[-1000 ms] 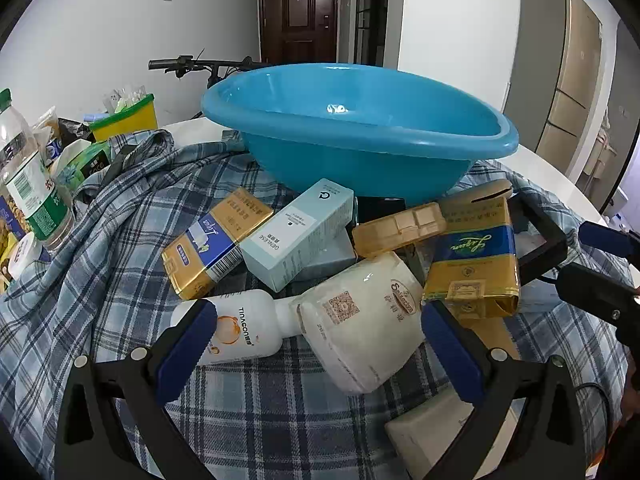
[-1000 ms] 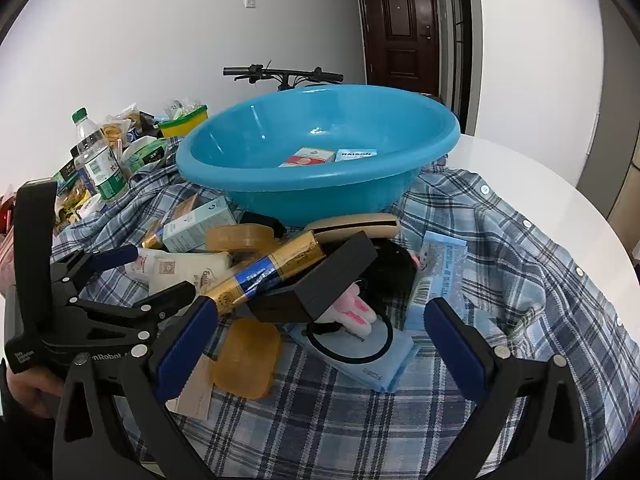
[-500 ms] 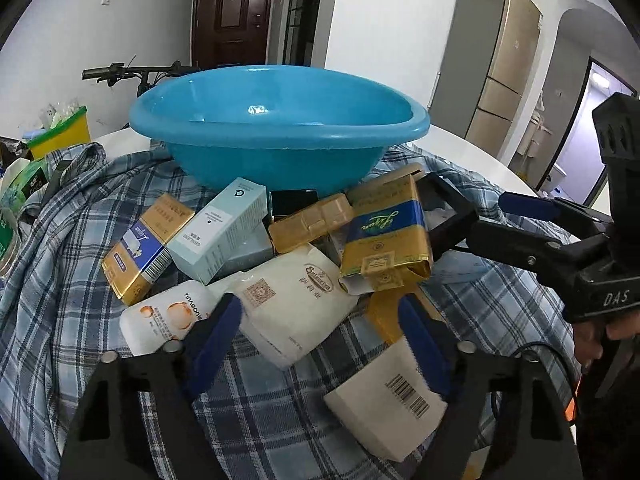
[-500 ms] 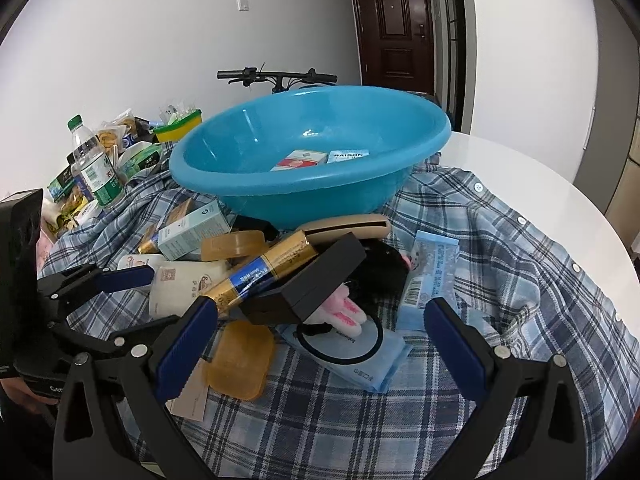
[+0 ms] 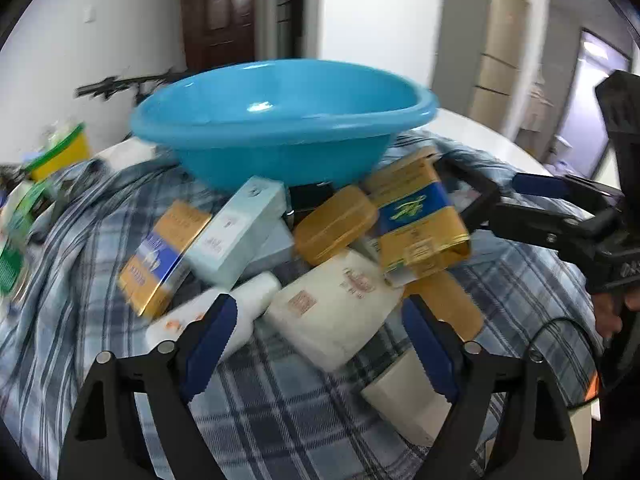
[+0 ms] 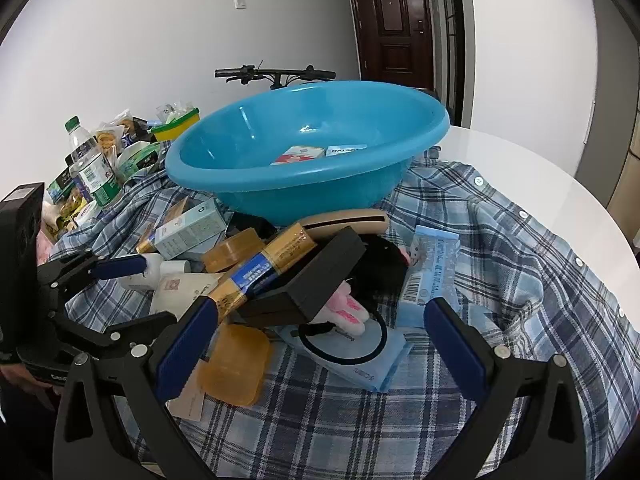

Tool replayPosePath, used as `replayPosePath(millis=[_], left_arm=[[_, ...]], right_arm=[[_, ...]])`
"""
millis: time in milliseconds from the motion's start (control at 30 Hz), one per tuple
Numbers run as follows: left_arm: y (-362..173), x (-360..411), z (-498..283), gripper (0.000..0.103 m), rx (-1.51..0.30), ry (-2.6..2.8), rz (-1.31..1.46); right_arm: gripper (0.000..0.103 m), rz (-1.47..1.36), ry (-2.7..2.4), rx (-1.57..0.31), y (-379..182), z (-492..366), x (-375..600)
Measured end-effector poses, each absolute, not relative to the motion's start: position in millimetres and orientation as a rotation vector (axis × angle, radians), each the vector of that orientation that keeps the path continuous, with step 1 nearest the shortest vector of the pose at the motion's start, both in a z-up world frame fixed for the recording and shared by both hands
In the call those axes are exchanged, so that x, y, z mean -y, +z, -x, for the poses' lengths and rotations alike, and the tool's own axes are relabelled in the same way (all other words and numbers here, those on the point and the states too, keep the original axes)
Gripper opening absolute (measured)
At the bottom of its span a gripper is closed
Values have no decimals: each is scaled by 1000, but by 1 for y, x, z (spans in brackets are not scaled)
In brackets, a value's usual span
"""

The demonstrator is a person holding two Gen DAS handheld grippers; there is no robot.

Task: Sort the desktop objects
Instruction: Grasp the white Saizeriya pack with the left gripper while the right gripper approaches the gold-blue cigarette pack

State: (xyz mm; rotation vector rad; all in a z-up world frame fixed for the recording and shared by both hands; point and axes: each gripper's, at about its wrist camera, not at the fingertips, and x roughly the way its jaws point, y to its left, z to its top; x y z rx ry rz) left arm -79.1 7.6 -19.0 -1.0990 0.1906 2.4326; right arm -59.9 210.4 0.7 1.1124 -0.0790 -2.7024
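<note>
A blue basin [image 5: 280, 120] stands at the back on a plaid shirt [image 6: 500, 240], with two small boxes [image 6: 300, 155] inside. In front lies a pile: a white pouch [image 5: 336, 308], a white bottle [image 5: 224, 312], a pale green box [image 5: 236, 232], an amber case [image 5: 334, 224] and a gold-and-blue carton [image 5: 420, 220]. My left gripper [image 5: 318, 332] hovers just short of the pouch, its jaws opening and its pads touching nothing. My right gripper [image 6: 320, 336] stands open before a black box [image 6: 312, 280] and a pink plush toy [image 6: 348, 308].
A water bottle [image 6: 94, 168], snack bags and a yellow tub [image 6: 176, 128] crowd the far left of the white table [image 6: 540, 168]. A light blue packet [image 6: 432, 272] lies right of the pile. A bicycle handlebar [image 6: 276, 74] and a dark door are behind.
The left wrist view has swung right and rolled. Its jaws stand narrower than a second ago, slightly wider than half a second ago. The right view is unchanged.
</note>
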Motion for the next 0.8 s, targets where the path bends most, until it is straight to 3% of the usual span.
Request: replayPosePath(millis=[300,367,433,467,733,800], left_arm=[[-27,-7,87,85,-141,2313,1118],[-27,-7,84,62,-160,2333,1133],[-30,-4,84,46,-151,2331,1158],[-31,-4,81,44,-150,2321,1170],[-24,-19,46,43,-276,2240,1142],[-24,-23,45,51,-300,2228,1131]], right_arm=[[103,-1122,-2708,98,-1,60,-214],[103,-1124,-2706,100,-1,61,-214],[103,-1128,-2701,100,-2,61,-213],[103,-1129,-2699,99,-2,61,-213],[103,-1133,-2697,115,-5,62,-215],[103,-1138,-2697,119,-6,62,-215]])
